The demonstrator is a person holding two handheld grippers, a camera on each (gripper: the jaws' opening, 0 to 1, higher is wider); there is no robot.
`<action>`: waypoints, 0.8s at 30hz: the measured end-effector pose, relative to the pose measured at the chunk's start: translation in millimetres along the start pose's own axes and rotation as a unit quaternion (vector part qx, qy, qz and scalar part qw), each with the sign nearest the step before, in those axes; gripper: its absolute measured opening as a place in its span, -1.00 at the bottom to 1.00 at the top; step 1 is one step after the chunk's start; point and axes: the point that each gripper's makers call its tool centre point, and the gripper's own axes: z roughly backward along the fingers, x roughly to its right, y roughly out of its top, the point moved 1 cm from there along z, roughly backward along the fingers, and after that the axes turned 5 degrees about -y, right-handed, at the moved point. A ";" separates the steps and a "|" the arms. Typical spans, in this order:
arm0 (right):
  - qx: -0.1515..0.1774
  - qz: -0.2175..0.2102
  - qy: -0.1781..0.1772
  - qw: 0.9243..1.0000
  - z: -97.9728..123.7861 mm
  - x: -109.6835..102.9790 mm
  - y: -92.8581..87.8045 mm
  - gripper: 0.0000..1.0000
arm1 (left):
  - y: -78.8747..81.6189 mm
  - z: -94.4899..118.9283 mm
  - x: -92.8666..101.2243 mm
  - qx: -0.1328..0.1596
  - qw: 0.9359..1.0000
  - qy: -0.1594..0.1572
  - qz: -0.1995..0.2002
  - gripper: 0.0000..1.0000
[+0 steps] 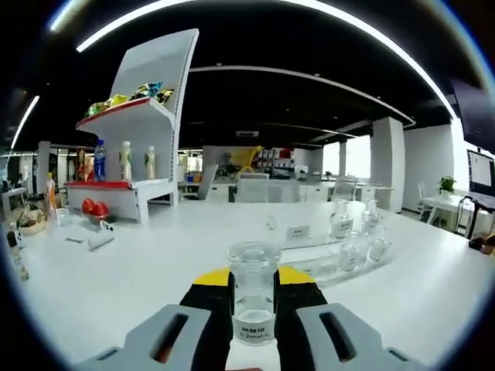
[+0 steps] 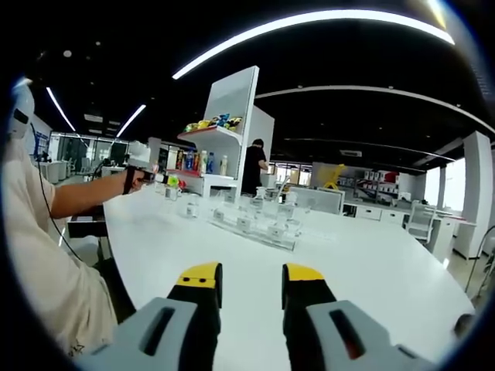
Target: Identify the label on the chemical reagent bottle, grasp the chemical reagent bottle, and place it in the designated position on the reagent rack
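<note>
Left gripper [image 1: 254, 297]: jaws closed in on a clear glass reagent bottle [image 1: 254, 294], pressing its sides, bottle upright, long axis vertical, mouth up, held just above the white table [image 1: 116, 286]. Small amount of clear liquid sits in its lower part. White label on the bottle faces the left gripper view; two lines of dark print, too small to read. Right gripper [image 2: 249, 290]: jaws parted with a clear gap, nothing between them, hovering over the same table. Largest item beyond: tall white display shelf [image 1: 147, 116], packets of snacks on the top tier, drink bottles in a row on the red-edged tier below, red round objects at its foot. On the table past the held bottle, a clear reagent rack [image 1: 332, 255] carrying several small glass bottles standing upright, with a small white label card [image 1: 298, 231] on it; writing not legible. In the right gripper view the rack [image 2: 259, 224] lies mid-table, well apart from the right gripper, bottles upright in it. A person's forearm [image 2: 85, 197] reaches across from the left of that view. Another person [image 2: 252, 166] in dark clothes stands by the shelf. Small white roll [image 1: 100, 239] lies on the table near the shelf.
</note>
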 end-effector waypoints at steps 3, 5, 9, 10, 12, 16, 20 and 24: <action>0.000 0.000 0.000 1.000 0.9 0.1 0.2 -0.39 | 7.6 -1.4 5.3 0.005 1.000 -0.005 -0.006 -0.61; 0.002 -0.001 -0.001 1.000 1.9 1.0 1.1 -0.39 | 12.6 -2.2 9.4 0.009 1.000 -0.009 -0.005 -0.61; 0.003 -0.004 -0.005 1.000 3.4 3.7 1.8 -0.38 | 24.8 -0.7 23.8 0.022 0.999 -0.023 -0.009 -0.61; 0.002 -0.004 -0.005 1.000 3.5 4.2 1.9 -0.38 | 27.7 -0.4 26.5 0.025 0.999 -0.026 -0.009 -0.61; 0.000 -0.003 -0.005 1.000 3.6 5.0 1.9 -0.37 | 35.4 -0.2 32.2 0.032 0.999 -0.032 -0.010 -0.61; -0.003 -0.001 -0.003 1.000 1.8 5.7 2.2 -0.37 | 48.1 -2.0 38.9 0.043 0.998 -0.039 -0.013 -0.61; -0.007 0.000 -0.005 1.000 -2.6 7.0 1.3 -0.37 | 58.4 -8.0 44.6 0.048 0.998 -0.046 -0.017 -0.61; -0.015 0.001 -0.003 1.000 -9.2 7.4 -1.7 -0.36 | 65.7 -18.6 47.1 0.048 0.997 -0.049 -0.022 -0.61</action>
